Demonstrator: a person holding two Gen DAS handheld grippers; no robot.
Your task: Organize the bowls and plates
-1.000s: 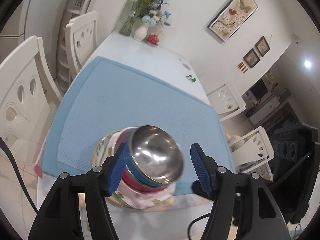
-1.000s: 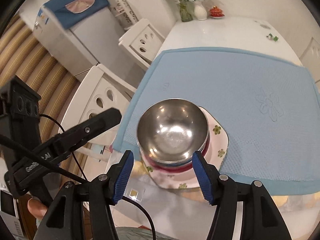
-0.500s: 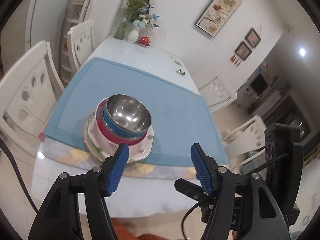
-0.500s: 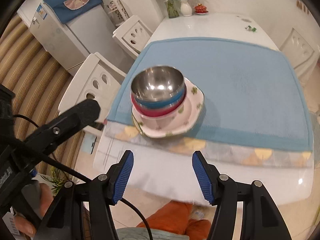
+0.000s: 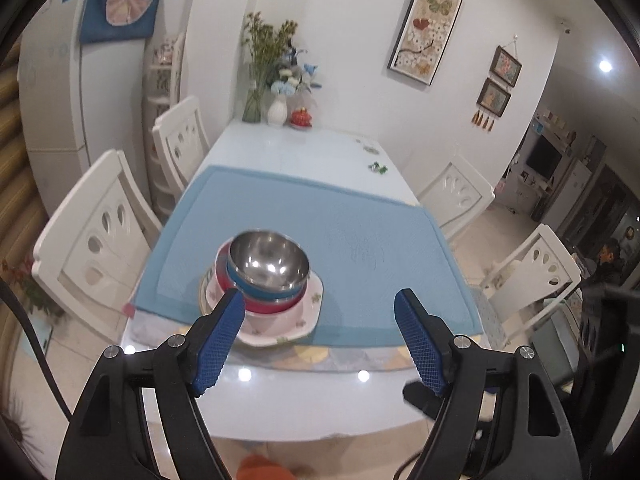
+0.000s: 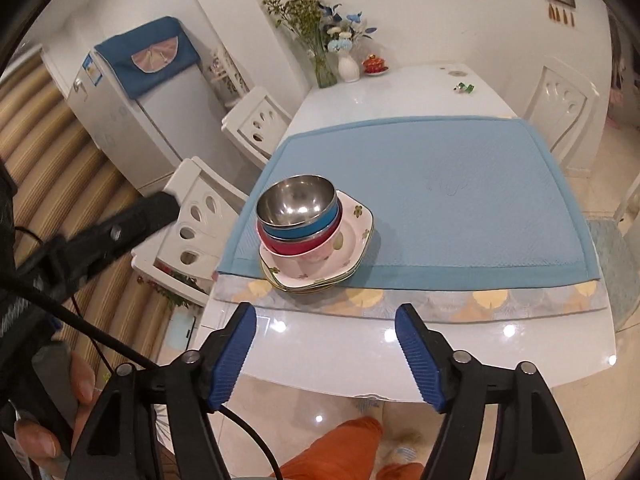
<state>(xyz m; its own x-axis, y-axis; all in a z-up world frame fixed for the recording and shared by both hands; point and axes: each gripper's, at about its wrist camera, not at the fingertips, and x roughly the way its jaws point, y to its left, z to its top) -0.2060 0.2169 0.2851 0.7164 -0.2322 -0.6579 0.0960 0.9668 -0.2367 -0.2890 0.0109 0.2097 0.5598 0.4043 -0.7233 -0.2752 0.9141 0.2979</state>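
Observation:
A steel bowl (image 5: 268,262) sits on top of a blue bowl (image 5: 256,291) and a red bowl (image 5: 264,306), all nested on floral square plates (image 5: 304,316) at the near left corner of the blue mat (image 5: 360,240). The same stack shows in the right wrist view: steel bowl (image 6: 296,200), blue bowl (image 6: 316,226), red bowl (image 6: 304,246), plates (image 6: 356,240). My left gripper (image 5: 320,336) is open and empty, held back above the table's near edge. My right gripper (image 6: 326,348) is open and empty, also back from the stack.
White chairs (image 5: 100,248) stand along the left side and others (image 5: 532,272) along the right. Vases with flowers (image 5: 276,108) and a small red pot (image 5: 302,118) stand at the table's far end. A fridge (image 6: 132,120) stands behind the left chairs.
Both grippers have pulled back and up from the bowl stack, from straddling it to well short of the table edge. The stack stays on the mat.

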